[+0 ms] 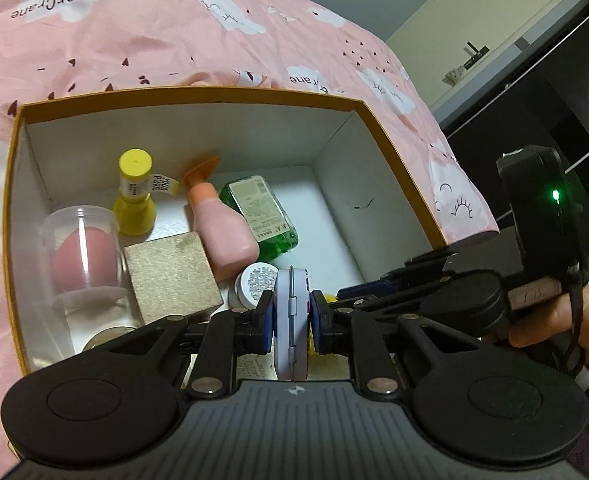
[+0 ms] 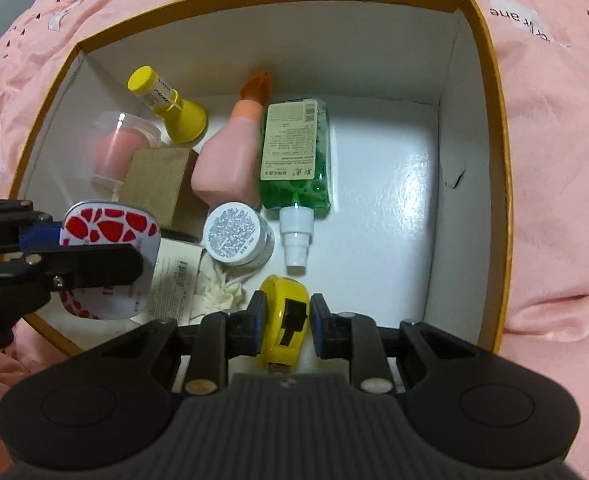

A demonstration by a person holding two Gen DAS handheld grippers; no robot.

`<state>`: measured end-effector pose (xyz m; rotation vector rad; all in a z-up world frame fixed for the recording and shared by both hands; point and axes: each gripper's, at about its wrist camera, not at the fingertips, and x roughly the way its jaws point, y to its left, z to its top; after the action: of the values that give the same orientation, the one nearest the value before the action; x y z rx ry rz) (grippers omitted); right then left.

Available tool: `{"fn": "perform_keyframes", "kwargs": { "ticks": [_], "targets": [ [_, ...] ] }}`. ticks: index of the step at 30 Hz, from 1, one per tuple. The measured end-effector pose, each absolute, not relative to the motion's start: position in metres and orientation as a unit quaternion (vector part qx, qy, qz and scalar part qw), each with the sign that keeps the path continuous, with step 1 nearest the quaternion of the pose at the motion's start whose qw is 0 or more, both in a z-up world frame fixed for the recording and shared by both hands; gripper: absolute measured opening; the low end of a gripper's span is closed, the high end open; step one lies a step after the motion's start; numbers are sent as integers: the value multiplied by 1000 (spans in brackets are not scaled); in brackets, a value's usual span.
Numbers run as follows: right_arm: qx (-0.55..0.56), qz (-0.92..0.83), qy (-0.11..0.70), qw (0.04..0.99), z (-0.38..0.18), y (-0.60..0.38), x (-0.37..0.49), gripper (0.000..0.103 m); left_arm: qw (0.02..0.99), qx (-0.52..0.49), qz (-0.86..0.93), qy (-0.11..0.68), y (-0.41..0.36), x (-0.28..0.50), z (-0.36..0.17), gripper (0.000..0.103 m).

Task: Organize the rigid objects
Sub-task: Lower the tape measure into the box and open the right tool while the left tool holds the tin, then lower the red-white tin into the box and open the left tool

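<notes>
A pink bedspread [image 2: 554,160] carries an open orange-rimmed box [image 2: 490,92] holding bottles and jars. Over its near left corner the left gripper [image 1: 290,312] clamps a flat round tin [image 1: 291,320] edge-on; its strawberry-patterned lid shows from the right wrist camera. The right gripper [image 2: 284,322] points down into the box, pads around a yellow tape measure [image 2: 284,316]. The tape measure's lower end is hidden behind the gripper body.

A bed covered in pink cloud-print fabric [image 2: 554,160] carries an open orange-rimmed, white-lined cardboard box [image 2: 490,80] near its edge.
</notes>
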<state>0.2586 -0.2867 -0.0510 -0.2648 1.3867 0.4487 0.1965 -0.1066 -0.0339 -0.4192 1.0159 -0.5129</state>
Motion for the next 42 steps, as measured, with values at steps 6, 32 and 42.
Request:
{"fn": "perform_keyframes", "kwargs": {
  "ticks": [6, 32, 42],
  "targets": [
    [-216, 205, 580, 759, -39, -277, 247, 24, 817, -191, -253, 482, -118, 206, -32, 20],
    [-28, 208, 434, 876, 21, -354, 248, 28, 774, -180, -254, 552, -205, 284, -78, 23],
    [-36, 250, 430, 867, 15, -353, 269, 31, 785, -127, -223, 564, -187, 278, -60, 21]
  ]
}}
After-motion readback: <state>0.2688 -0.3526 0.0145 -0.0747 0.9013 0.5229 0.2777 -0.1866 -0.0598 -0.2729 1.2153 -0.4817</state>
